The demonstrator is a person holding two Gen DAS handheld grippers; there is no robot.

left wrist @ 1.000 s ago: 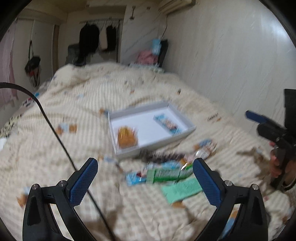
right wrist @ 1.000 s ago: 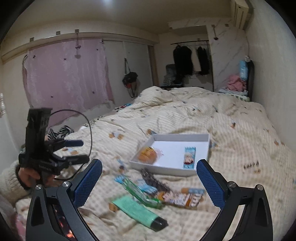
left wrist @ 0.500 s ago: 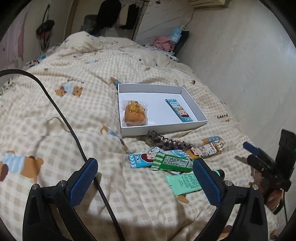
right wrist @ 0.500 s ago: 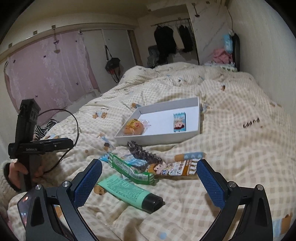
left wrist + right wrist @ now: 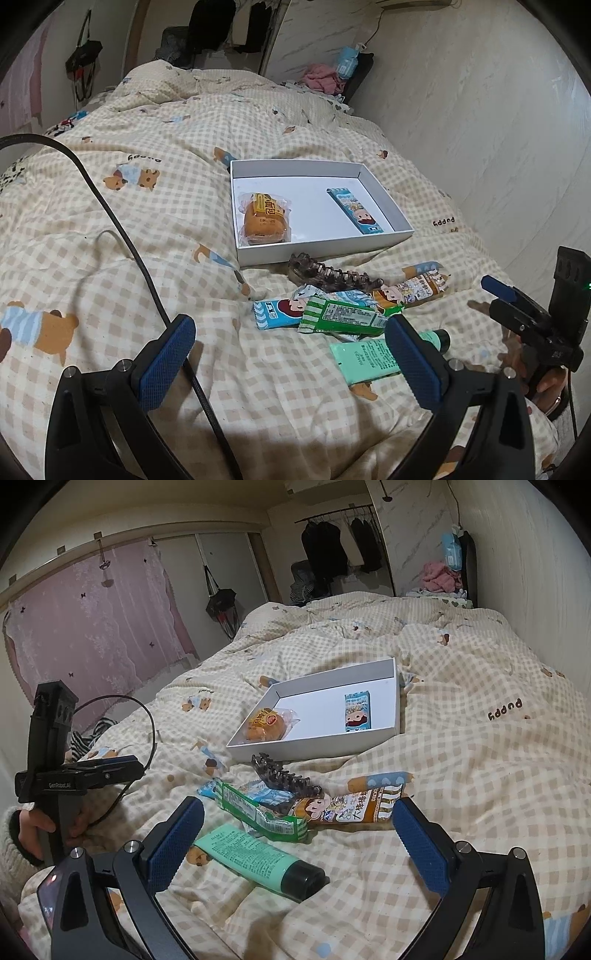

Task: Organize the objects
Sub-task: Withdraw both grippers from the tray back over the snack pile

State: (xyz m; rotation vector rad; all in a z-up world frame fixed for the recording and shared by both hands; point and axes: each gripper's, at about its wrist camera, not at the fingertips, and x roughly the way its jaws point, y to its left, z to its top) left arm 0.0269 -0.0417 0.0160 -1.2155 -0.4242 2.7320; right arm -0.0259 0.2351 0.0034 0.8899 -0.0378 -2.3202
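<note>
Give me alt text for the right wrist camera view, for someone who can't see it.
An open right gripper hovers over a mint-green tube with a black cap and a pile of snack packets on a checked bedspread. Beyond sits a shallow white box holding a wrapped bun and a small blue packet.

Pink curtain (image 5: pixel 92 627), hanging dark clothes (image 5: pixel 325 550), checked duvet (image 5: pixel 480 775).
</note>
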